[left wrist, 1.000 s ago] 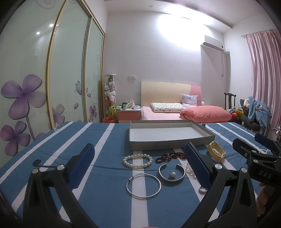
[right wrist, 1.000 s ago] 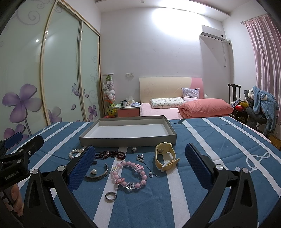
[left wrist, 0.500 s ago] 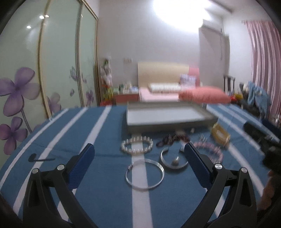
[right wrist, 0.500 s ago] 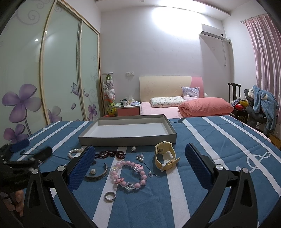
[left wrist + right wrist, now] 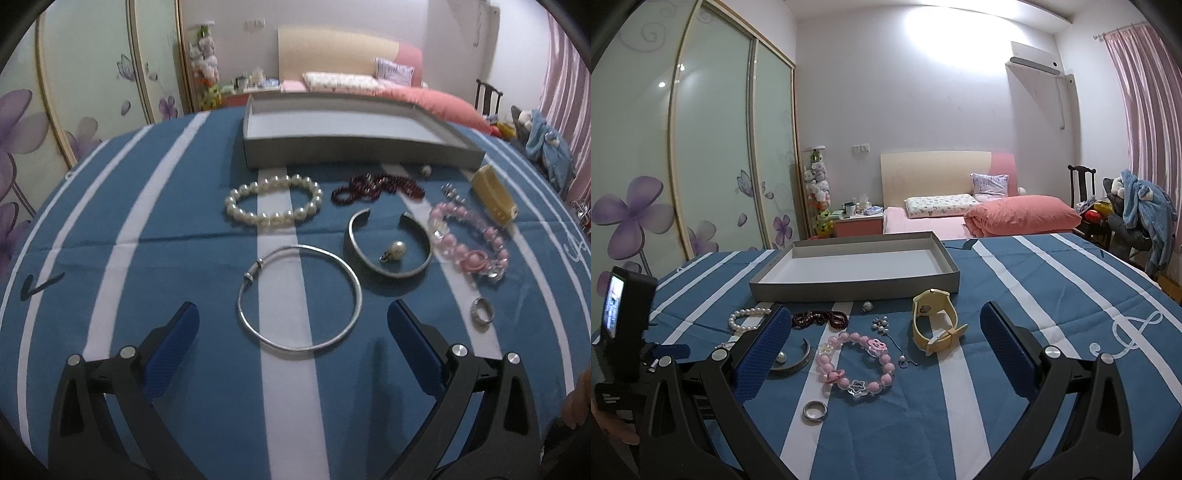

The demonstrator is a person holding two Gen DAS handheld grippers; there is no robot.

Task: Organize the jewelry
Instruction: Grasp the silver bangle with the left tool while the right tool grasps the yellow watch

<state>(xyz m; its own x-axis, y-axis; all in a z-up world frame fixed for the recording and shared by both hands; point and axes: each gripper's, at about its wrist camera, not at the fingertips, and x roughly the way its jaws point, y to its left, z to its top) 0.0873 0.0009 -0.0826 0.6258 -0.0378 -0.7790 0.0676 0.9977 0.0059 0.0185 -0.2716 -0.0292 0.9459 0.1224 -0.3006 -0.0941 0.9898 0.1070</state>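
Beyond the left gripper: pearl bracelet, cuff, grey tray. Jaws spread wide, empty; thin silver bangle just ahead between them. Right gripper likewise spread over pink bead bracelet.

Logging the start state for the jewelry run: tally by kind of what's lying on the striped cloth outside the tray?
Bracelets and bangles: 5 (white pearl bracelet, dark red bead bracelet, pink bead bracelet, thin silver bangle, wide silver open cuff)
Yellow watch: 1
Silver ring: 1
Small pearl pieces: 3
Total: 10
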